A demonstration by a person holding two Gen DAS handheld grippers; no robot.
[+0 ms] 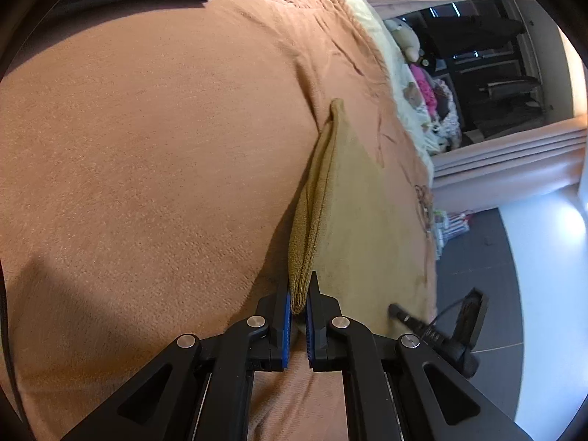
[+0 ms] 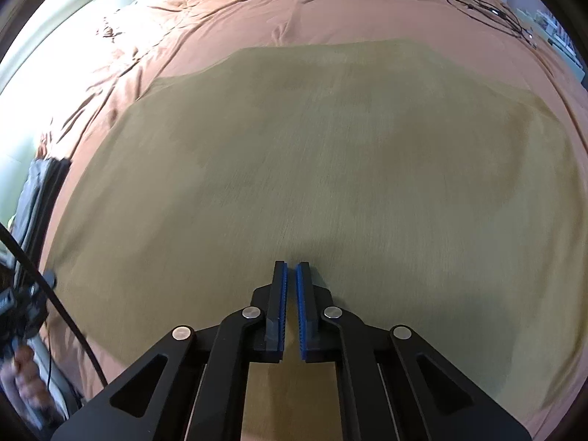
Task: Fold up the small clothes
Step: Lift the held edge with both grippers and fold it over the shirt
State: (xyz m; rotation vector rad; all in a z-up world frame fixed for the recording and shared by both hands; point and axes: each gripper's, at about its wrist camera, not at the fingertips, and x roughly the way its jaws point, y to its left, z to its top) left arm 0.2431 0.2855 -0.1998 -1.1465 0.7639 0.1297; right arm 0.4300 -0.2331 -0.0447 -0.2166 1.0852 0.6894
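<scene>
An olive-tan cloth (image 2: 312,147) lies spread on a bed with an orange blanket (image 2: 294,11). In the left wrist view my left gripper (image 1: 299,286) is shut on the near edge of this cloth (image 1: 352,198). The doubled edge (image 1: 312,220) rises as a ridge running away from the pads. My right gripper (image 2: 290,264) hovers low over the flat middle of the cloth, its blue pads (image 2: 282,294) nearly together with no fabric seen between them.
The blanket (image 1: 147,147) stretches wide to the left. Dark folded clothes (image 2: 40,191) lie at the bed's left side, above a person's hand (image 2: 25,378). A black cable (image 2: 488,7) coils at the far right corner. Plush toys (image 1: 408,40) and dark floor (image 1: 474,257) lie beyond the bed edge.
</scene>
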